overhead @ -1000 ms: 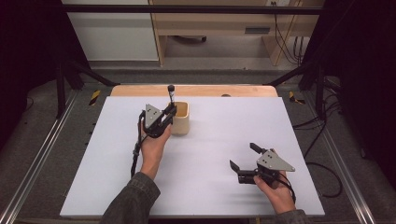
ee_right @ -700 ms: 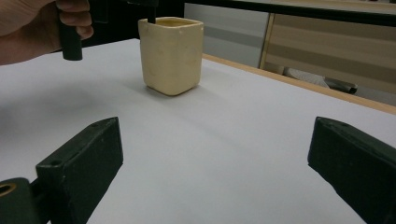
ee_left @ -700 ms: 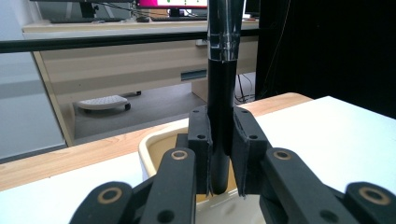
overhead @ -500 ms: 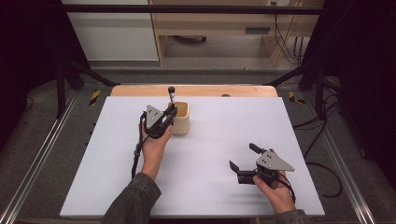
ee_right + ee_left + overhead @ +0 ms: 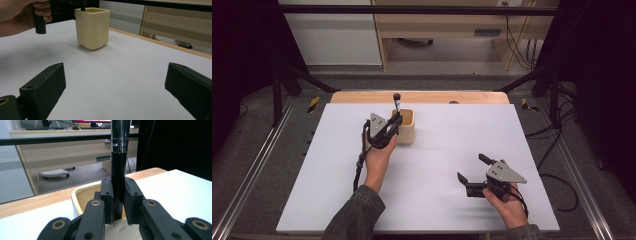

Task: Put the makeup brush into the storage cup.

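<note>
A cream square cup (image 5: pixel 408 132) stands on the white tabletop (image 5: pixel 452 135) toward its far middle. A slim black stick (image 5: pixel 396 100) rises upright out of the cup, with its lower end inside. My left gripper (image 5: pixel 398 120) is at the cup's left rim, shut on the stick. In the left gripper view the two pads (image 5: pixel 107 197) press the stick (image 5: pixel 118 170) from both sides above the cup's rim (image 5: pixel 77 195). My right gripper (image 5: pixel 471 168) rests low at the near right, open, with nothing between its jaws. In its own view it faces the cup (image 5: pixel 93 27).
A wooden strip (image 5: pixel 422 96) runs along the tabletop's far edge. Metal rails (image 5: pixel 247 180) flank the table on both sides, and cables (image 5: pixel 557 180) lie on the floor at the right. A desk and cabinet stand behind the table. White surface lies between the two grippers.
</note>
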Motion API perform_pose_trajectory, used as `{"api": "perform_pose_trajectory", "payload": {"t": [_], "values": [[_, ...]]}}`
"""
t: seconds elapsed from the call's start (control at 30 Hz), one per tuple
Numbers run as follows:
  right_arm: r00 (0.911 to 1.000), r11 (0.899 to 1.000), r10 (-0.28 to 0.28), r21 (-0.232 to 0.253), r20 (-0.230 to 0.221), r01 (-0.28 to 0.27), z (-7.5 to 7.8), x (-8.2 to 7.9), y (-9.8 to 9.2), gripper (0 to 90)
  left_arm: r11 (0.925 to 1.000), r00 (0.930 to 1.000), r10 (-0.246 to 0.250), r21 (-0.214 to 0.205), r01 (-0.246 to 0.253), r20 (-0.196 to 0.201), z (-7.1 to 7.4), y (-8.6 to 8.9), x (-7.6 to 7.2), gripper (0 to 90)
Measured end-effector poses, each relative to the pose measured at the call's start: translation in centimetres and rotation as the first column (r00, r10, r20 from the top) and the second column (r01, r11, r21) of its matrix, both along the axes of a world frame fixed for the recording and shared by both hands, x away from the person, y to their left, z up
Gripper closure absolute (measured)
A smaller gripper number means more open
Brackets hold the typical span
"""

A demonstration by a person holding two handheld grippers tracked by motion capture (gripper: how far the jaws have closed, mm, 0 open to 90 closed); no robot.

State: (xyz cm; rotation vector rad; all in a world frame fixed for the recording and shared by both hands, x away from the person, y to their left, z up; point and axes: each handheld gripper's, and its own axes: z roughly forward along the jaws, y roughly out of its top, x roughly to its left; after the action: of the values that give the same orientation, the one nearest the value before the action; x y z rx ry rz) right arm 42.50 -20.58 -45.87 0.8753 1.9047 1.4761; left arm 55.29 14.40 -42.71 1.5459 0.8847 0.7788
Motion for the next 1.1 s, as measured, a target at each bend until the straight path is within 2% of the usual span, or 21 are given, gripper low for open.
{"api": "perform_pose_trajectory", "payload": {"t": [0.2,0.3,0.33,0.37,0.43,0.47,0.57,0.6,0.77,0.9,1.1], "values": [[1.0,1.0,0.0,-0.003,0.0,0.0,0.0,0.0,0.0,3.8,1.0,1.0,0.0,-0.009,0.0,-0.002,0.0,0.1,-0.1,78.4],[1.0,1.0,-0.001,-0.002,-0.001,0.001,0.0,0.0,0.0,3.8,0.9996,1.0,0.0,-0.027,0.0,-0.001,0.0,0.1,-0.1,68.4],[1.0,1.0,-0.001,-0.002,-0.001,0.001,0.0,0.0,0.0,3.8,0.999,1.0,-0.002,-0.045,0.002,0.005,0.0,0.1,-0.2,68.4],[1.0,1.0,-0.002,-0.001,-0.003,0.002,0.0,0.0,0.0,3.8,0.9988,0.9998,-0.004,-0.048,0.005,0.017,0.1,0.3,-0.5,63.3],[1.0,1.0,-0.002,-0.001,0.001,0.002,0.0,0.0,0.0,3.7,0.999,0.9998,-0.001,-0.044,0.002,0.021,0.2,0.3,-0.6,61.0],[1.0,1.0,-0.002,0.001,-0.005,0.002,0.0,0.0,0.0,3.6,0.9993,0.9997,0.003,-0.038,-0.002,0.022,0.2,0.4,-0.8,56.0],[1.0,1.0,-0.004,0.0,-0.003,0.004,0.0,0.0,0.0,3.5,0.9991,0.9996,0.004,-0.043,-0.003,0.026,0.3,0.8,-1.0,54.5],[1.0,1.0,-0.005,0.001,-0.002,0.005,0.0,0.0,0.0,3.5,0.999,0.9997,0.001,-0.045,0.0,0.026,0.3,0.9,-1.1,51.3],[1.0,1.0,-0.007,0.005,-0.001,0.007,0.0,0.0,-0.1,3.5,0.9992,0.9991,-0.025,-0.031,0.027,0.035,0.5,1.0,-1.7,45.2],[0.9999,1.0,-0.012,0.009,-0.002,0.012,0.1,0.0,-0.1,3.5,0.9972,0.9965,-0.069,-0.024,0.071,0.046,0.8,1.3,-2.0,41.7],[0.9998,1.0,-0.019,0.012,0.007,0.019,0.2,0.0,-0.2,3.5,0.9937,0.9934,-0.109,-0.023,0.11,0.036,1.0,1.5,-2.2,33.4]]}}
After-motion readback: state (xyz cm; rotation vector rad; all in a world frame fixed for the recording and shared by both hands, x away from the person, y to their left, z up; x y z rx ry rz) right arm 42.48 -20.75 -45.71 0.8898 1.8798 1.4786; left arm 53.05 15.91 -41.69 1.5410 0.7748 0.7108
